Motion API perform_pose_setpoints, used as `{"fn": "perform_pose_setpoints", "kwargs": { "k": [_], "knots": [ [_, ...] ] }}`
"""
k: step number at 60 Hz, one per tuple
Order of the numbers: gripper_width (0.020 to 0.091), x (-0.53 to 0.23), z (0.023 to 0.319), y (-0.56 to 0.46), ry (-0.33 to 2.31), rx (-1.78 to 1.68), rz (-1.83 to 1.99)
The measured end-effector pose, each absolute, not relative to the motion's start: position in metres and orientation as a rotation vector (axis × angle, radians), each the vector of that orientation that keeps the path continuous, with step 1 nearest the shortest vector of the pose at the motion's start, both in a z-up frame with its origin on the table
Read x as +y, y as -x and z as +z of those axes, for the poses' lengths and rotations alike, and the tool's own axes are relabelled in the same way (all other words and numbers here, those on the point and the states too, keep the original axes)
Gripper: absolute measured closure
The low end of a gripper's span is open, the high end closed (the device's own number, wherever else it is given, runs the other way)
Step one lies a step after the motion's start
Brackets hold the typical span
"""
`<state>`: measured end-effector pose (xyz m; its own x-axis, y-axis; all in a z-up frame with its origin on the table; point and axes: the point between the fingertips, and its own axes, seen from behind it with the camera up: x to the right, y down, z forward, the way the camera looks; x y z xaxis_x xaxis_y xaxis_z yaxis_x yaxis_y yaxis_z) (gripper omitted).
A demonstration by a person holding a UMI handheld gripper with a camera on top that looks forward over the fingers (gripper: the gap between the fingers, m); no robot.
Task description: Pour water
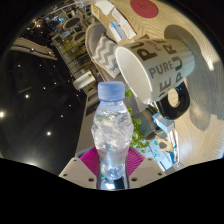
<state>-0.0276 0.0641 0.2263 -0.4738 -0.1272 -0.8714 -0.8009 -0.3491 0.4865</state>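
- Gripper (112, 168): fingers closed on the bottle, pink pads (90, 160) pressed against its lower body on either side.
- Bottle (111, 135): clear plastic, pale blue cap on, upright between the fingers; crinkled walls, water level cannot be told.
- Mug (160, 68): white with dark lettering, just beyond the bottle's cap, seen tilted with its open mouth toward the bottle.
- Plant (150, 135): green leaves near the bottle, below the mug.
- Table (95, 45): light surface beyond, partly seen.
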Motion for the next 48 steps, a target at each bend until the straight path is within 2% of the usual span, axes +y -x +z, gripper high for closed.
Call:
{"fn": "perform_pose_setpoints", "kwargs": {
  "k": [6, 13, 20, 29, 33, 40, 48],
  "knots": [
    [0.0798, 0.063, 0.223, 0.032, 1.302, 1.378, 1.859],
    [0.0799, 0.055, 0.229, 0.032, 1.512, 1.170, 1.682],
    [0.0797, 0.054, 0.256, 0.004, 1.658, 0.859, 1.382],
    [0.0794, 0.063, 0.299, -0.070, 1.722, 0.471, 0.875],
    [0.0793, 0.065, 0.308, -0.104, 1.736, 0.344, 0.672],
    [0.0795, 0.070, 0.288, -0.169, 1.773, 0.186, 0.328],
    [0.0794, 0.072, 0.220, -0.224, 1.877, 0.099, 0.080]
  ]
}}
